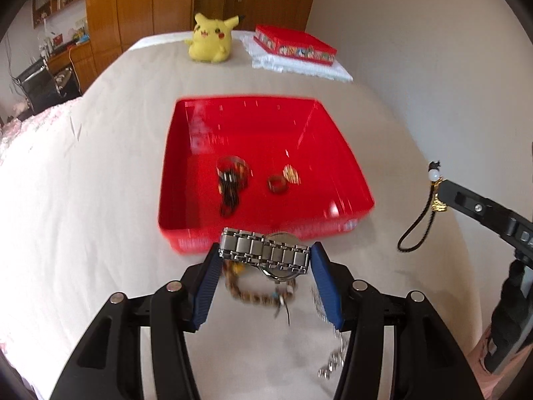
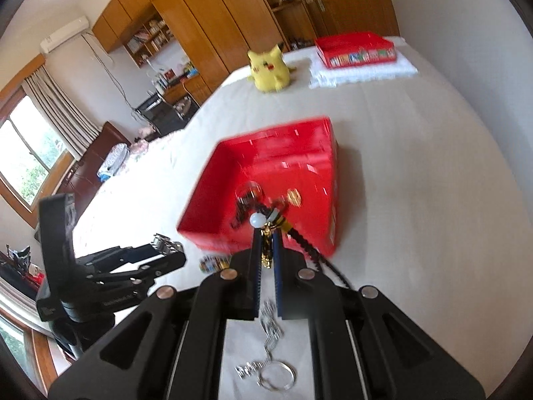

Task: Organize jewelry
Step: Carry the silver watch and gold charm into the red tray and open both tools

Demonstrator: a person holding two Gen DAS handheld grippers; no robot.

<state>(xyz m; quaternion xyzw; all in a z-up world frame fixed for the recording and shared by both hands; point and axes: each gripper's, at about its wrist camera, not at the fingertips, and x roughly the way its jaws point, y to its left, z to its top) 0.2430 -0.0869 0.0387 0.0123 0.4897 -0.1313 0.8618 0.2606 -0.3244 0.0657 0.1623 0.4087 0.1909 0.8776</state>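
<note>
Red glossy plastic forms the square open tray [image 1: 186, 173] that I use as my landmark; it sits on a bed covered by a pale cream sheet [image 1: 100, 183]. Inside the tray lie a dark chain tangled with a silvery ring [image 1: 230, 183], a small brown ring [image 1: 277, 185] and a small gold ring [image 1: 291, 173], so sorting is partly done by my judgement.

Just in front of the tray's near wall, my left gripper [image 1: 265, 255] has its blue-padded jaws pinching a silver metal link watch [image 1: 263, 250] by its bracelet, band held level between them, the round case hanging just behind. I judge it is held high to clear the wall and drop in.

To the tray's right, my right gripper [image 2: 266, 246] has its jaws pressed nearly together on a black braided cord charm with a white bead and gold pendant [image 2: 258, 220], bead above the tips, cord loop trailing down. It hovers near the tray's front edge, likely bound for the same place.

On the sheet in front of the tray lie a brown beaded bracelet [image 1: 253, 295] and a silver chain with a ring [image 2: 273, 366].

Beyond the tray sit a yellow plush toy [image 1: 210, 41] and a red decorated box [image 1: 293, 45] on a white towel [image 1: 299, 66].
</note>
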